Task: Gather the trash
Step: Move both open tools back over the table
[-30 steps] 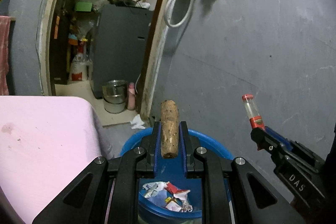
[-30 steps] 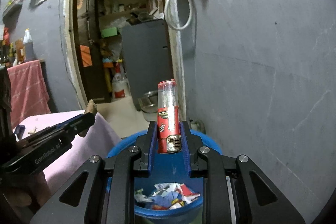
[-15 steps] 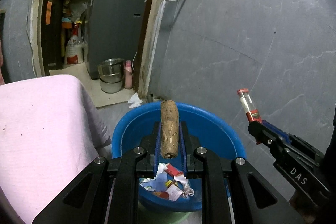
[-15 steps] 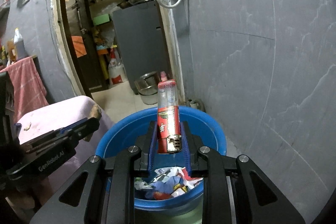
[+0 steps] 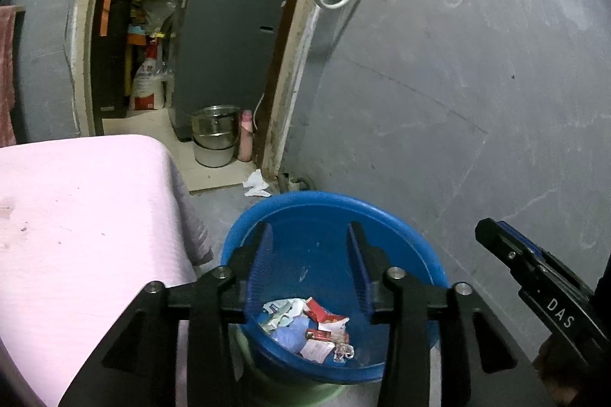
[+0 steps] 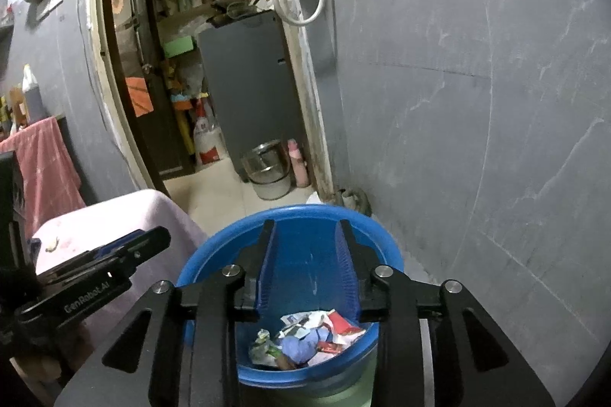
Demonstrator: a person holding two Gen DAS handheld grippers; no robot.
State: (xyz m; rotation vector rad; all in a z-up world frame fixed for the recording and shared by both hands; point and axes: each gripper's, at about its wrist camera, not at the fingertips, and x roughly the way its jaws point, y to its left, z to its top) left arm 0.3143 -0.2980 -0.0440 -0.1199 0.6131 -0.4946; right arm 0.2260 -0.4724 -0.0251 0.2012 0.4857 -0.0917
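A blue basin [image 5: 412, 246] [image 6: 378, 243] stands on the floor by the grey wall, with a heap of crumpled wrappers and paper [image 5: 309, 327] [image 6: 305, 338] in its bottom. My left gripper [image 5: 310, 231] is open and empty, held above the basin. My right gripper [image 6: 305, 227] is open and empty too, above the same basin. The right gripper shows at the right edge of the left wrist view [image 5: 534, 269]. The left gripper shows at the left of the right wrist view [image 6: 114, 262]. A brown piece [image 6: 284, 361] lies among the trash.
A table under a pink cloth [image 5: 76, 216] [image 6: 114, 216] stands left of the basin. A doorway behind holds a steel pot [image 5: 214, 136], a pink bottle [image 5: 246, 136] and a grey cabinet [image 5: 229, 44]. A crumpled white paper [image 5: 256, 183] lies on the floor. A grey wall [image 5: 458, 82] is right.
Both grippers have opened. The brown stick is gone from the left jaws and the red-labelled tube from the right jaws. Both grippers stay over the basin.
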